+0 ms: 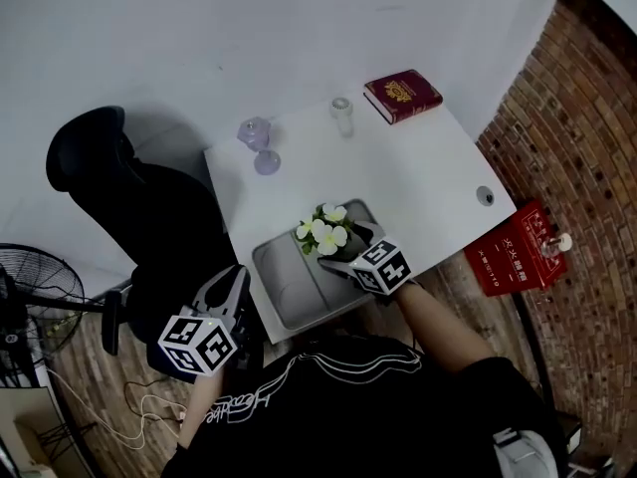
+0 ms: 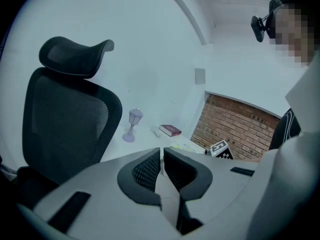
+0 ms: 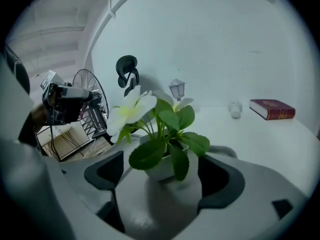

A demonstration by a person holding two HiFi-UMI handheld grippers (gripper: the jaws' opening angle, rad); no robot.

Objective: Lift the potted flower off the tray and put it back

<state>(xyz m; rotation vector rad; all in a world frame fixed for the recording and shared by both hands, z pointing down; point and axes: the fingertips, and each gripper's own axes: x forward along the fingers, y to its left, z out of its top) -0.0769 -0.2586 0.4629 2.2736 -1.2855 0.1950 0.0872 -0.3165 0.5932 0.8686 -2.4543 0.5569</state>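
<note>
The potted flower (image 1: 323,234), white blossoms and green leaves in a small pale pot, stands at the right end of the grey tray (image 1: 289,289) by the table's front edge. My right gripper (image 1: 344,255) reaches it from the near right. In the right gripper view the pot (image 3: 165,166) sits between the wide-spread jaws of the right gripper (image 3: 162,178), with a gap to each pad, so it is open. My left gripper (image 1: 235,285) hangs off the table's left front corner, beside the chair. In its own view the left gripper (image 2: 162,160) is shut and holds nothing.
At the table's (image 1: 418,177) far side lie a red book (image 1: 402,95), a small glass (image 1: 342,116) and a lilac lantern lamp (image 1: 259,143). A black office chair (image 1: 149,217) stands left of the table, a fan (image 1: 30,297) further left. A red box (image 1: 516,251) sits by the brick wall.
</note>
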